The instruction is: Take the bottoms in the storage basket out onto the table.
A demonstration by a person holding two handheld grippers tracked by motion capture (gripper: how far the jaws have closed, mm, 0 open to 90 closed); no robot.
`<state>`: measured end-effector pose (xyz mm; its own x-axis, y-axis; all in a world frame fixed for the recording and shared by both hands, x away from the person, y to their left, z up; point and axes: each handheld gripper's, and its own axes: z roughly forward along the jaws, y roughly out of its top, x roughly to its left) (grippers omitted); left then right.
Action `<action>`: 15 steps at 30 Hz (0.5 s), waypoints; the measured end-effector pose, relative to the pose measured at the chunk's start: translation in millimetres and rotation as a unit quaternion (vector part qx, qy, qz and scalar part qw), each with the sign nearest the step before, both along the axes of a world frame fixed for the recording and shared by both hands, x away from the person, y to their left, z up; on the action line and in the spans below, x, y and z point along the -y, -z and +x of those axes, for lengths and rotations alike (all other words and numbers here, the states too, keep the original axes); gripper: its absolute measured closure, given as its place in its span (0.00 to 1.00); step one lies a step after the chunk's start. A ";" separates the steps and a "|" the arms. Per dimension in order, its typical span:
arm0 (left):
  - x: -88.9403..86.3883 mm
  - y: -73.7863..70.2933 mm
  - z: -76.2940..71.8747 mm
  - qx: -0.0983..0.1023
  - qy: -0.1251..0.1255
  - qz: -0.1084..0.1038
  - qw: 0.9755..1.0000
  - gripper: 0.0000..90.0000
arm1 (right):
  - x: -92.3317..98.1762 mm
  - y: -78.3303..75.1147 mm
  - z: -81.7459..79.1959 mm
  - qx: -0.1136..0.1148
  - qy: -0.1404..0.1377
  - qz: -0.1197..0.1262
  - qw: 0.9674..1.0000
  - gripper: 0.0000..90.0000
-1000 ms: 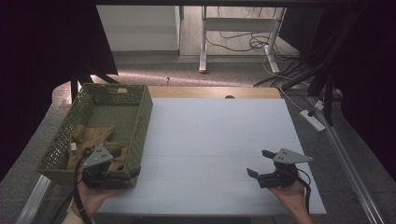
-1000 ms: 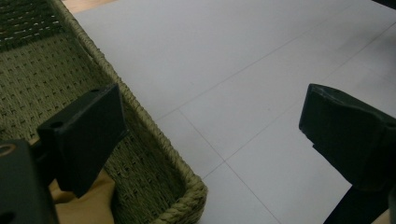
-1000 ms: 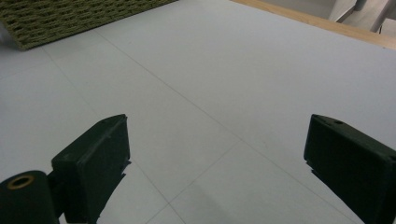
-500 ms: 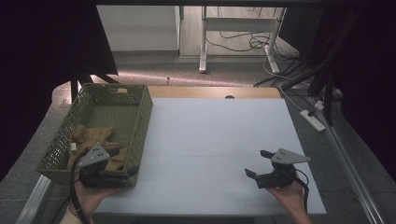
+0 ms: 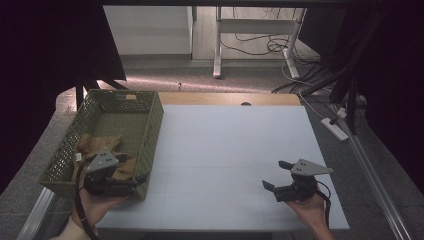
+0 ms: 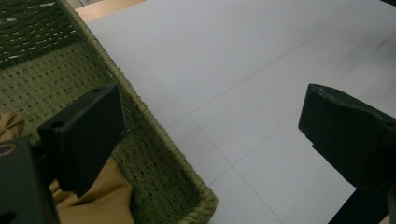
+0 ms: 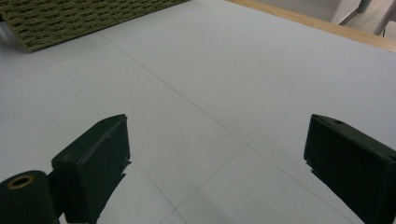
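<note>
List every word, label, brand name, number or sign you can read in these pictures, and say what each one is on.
There is no readable text.
The green woven basket, the tan cloth inside it and the white table top carry no print.
A small white tag lies beside the cloth in the basket; it is too small to read.
The left gripper and right gripper bear no markings.
</note>
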<state>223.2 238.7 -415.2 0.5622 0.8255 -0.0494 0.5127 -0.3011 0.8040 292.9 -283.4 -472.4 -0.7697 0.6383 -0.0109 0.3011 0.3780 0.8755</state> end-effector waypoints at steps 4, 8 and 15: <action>-4.6 -2.0 2.7 -0.003 0.000 0.000 1.000 0.08 | -0.4 1.6 0.9 -0.003 0.001 -0.003 1.000 0.08; -8.9 -5.2 5.1 -0.004 -0.002 -0.006 1.000 0.08 | -0.1 1.9 0.2 -0.002 0.001 -0.002 1.000 0.08; -11.2 -12.0 8.0 -0.003 -0.004 0.002 1.000 0.08 | -0.7 3.0 1.2 -0.003 -0.001 -0.005 1.000 0.08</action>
<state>231.2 249.9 -403.2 0.5547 0.8305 -0.0498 0.5205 -0.2997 0.7996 294.1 -282.7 -475.3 -0.7710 0.6367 -0.0121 0.3062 0.3873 0.8696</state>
